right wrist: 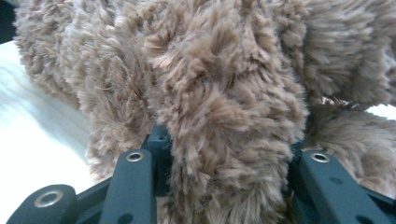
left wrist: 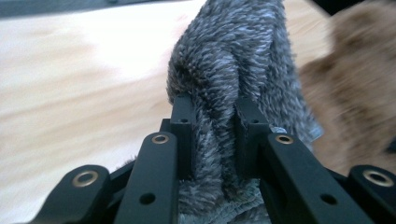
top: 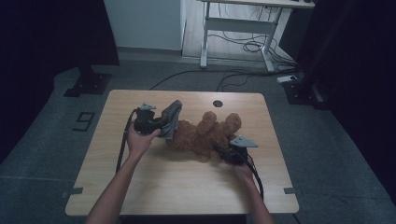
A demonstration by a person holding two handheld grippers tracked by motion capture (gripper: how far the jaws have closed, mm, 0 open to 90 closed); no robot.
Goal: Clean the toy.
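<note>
A: Gripping a grey fleece garment [left wrist: 233, 60] in the left gripper [top: 164, 125], jaws clamped on a fold, held up just beside the teddy bear [top: 205, 135].

B: Dressed yet?

A: Not yet; garment apparently off the bear, bear lying mid-table [top: 187, 186]. Right gripper [top: 223, 152] clenched around a plush limb [right wrist: 224, 130].

B: Obstacles?

A: None on the tabletop; only floor cables [top: 243, 44] and a desk frame [top: 205, 32] far beyond.

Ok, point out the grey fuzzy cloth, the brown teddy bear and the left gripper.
grey fuzzy cloth [left wrist: 233, 51], left gripper view, upper fold.
brown teddy bear [top: 205, 135], high view, belly.
left gripper [left wrist: 215, 122], left gripper view, between the jaw tips.
</note>
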